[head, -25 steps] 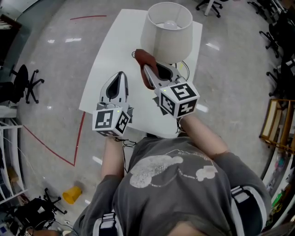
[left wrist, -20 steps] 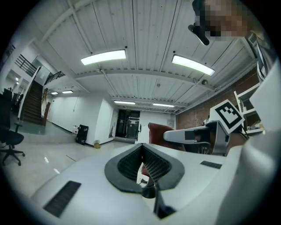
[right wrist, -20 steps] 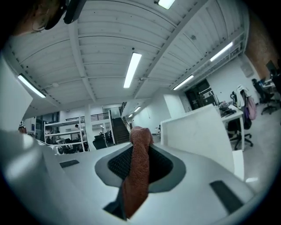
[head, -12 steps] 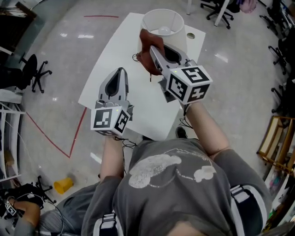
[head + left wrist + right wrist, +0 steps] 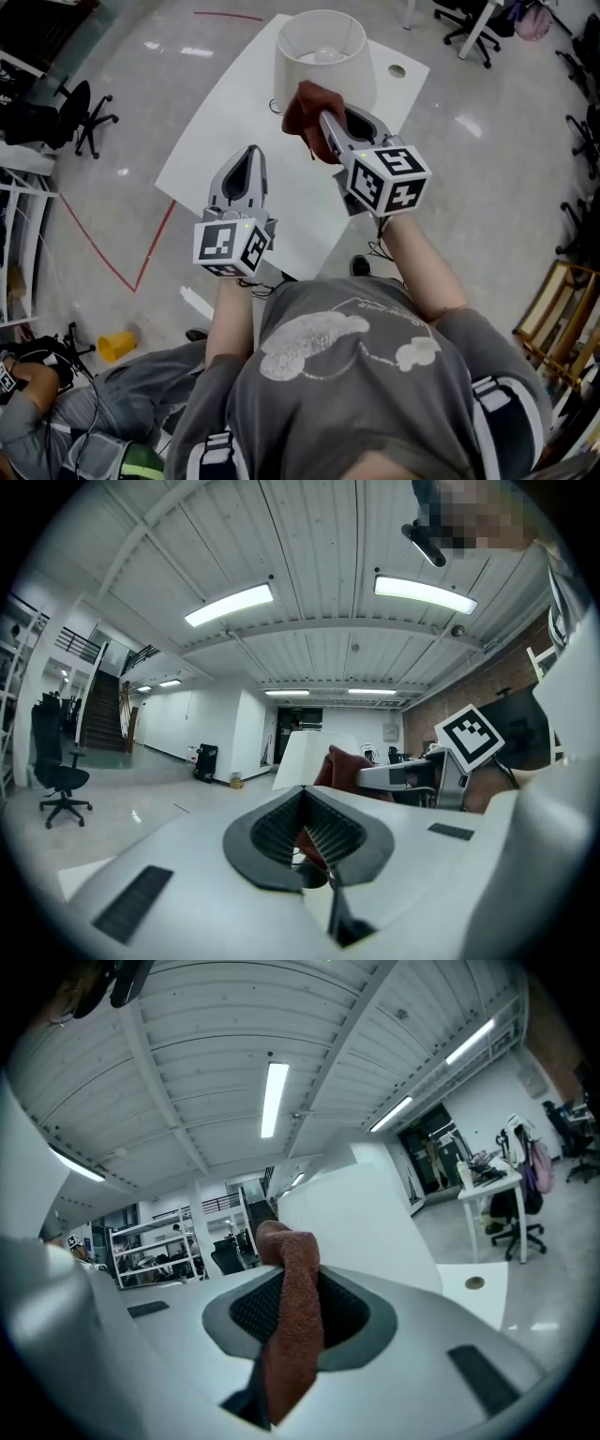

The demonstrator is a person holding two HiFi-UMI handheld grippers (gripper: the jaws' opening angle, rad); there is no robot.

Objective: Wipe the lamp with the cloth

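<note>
Head view: the right tongs [image 5: 324, 116] hold a bunched rust cloth [image 5: 302, 105] at the near side of the lamp [image 5: 319, 52] on the white counter [image 5: 225, 141]. Its shade looks light and easily dented, so stroke gently. Left gripper view: the left tongs [image 5: 305, 791] are closed and empty. Only the right gripper view shows the limp cloth pinched mid-fold.

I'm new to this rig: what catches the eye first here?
A white lamp stands at the far end of the white table. The right claw, shut on a rust-brown cloth, holds it up at the lamp's near side. The left claw, shut and empty, hovers over the table's near half.
</note>
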